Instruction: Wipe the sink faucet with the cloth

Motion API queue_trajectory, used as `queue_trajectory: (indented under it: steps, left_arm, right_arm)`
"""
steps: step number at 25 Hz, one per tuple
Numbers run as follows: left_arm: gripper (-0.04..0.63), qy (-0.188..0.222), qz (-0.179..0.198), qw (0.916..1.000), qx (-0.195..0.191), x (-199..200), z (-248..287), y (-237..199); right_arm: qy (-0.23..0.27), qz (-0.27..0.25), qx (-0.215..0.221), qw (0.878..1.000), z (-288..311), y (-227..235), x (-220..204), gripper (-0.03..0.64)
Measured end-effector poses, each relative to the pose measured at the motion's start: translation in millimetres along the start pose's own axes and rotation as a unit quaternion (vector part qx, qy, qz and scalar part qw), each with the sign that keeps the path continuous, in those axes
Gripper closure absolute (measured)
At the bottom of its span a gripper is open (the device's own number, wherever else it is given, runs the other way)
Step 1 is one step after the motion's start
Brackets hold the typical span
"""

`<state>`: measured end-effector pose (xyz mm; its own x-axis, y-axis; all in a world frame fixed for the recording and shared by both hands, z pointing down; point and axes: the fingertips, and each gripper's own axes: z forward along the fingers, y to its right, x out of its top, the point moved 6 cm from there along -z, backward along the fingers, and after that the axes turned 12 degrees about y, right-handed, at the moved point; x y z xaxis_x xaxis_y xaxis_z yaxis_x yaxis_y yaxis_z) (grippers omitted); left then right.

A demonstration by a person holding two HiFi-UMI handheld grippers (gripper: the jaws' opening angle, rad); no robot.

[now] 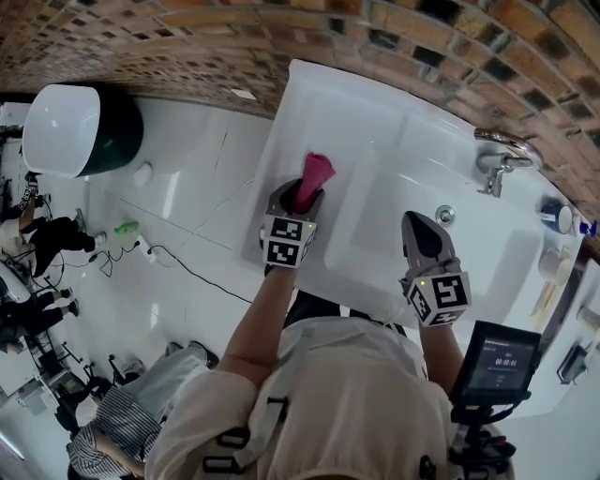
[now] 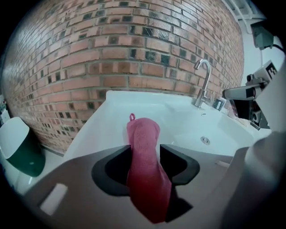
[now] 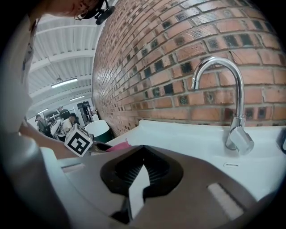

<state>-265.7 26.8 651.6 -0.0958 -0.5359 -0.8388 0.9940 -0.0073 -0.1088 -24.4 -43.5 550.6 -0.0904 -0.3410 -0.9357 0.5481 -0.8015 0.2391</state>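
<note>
A pink cloth point(image 1: 316, 173) lies on the left ledge of the white sink point(image 1: 375, 122). My left gripper point(image 1: 300, 195) is down over it. In the left gripper view the cloth point(image 2: 145, 179) fills the gap of the left gripper point(image 2: 145, 147); the jaws flank it closely without visibly squeezing it. The chrome faucet point(image 1: 502, 155) stands at the sink's far right corner, also visible as faucet point(image 2: 203, 80) and faucet point(image 3: 230, 89). My right gripper point(image 1: 417, 220) hovers over the basin's near side, short of the faucet. In the right gripper view the right gripper point(image 3: 144, 146) has its tips together, with nothing held.
A brick wall point(image 1: 281, 28) backs the sink. A white and green bin point(image 1: 75, 127) stands on the floor to the left. A cup point(image 1: 560, 217) and small items sit right of the faucet. A screen device point(image 1: 497, 361) is at the lower right. People point(image 1: 112, 422) are at the lower left.
</note>
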Motion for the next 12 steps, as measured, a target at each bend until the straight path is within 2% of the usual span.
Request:
queue_trajectory:
  steps: [5, 10, 12]
  left_arm:
    - [0.481, -0.013, 0.027, 0.9994, 0.019, 1, 2, -6]
    - [0.492, -0.025, 0.011, 0.9996, 0.001, 2, 0, -7]
    - [0.499, -0.012, 0.007, 0.9999, -0.006, 16, -3, -1]
  right_arm:
    - [0.001, 0.000, -0.002, 1.000, 0, 0, 2, 0.626]
    - [0.020, -0.012, -0.005, 1.000, -12, -5, 17, 0.626]
    - [0.031, -0.018, -0.010, 0.999, -20, -4, 27, 0.626]
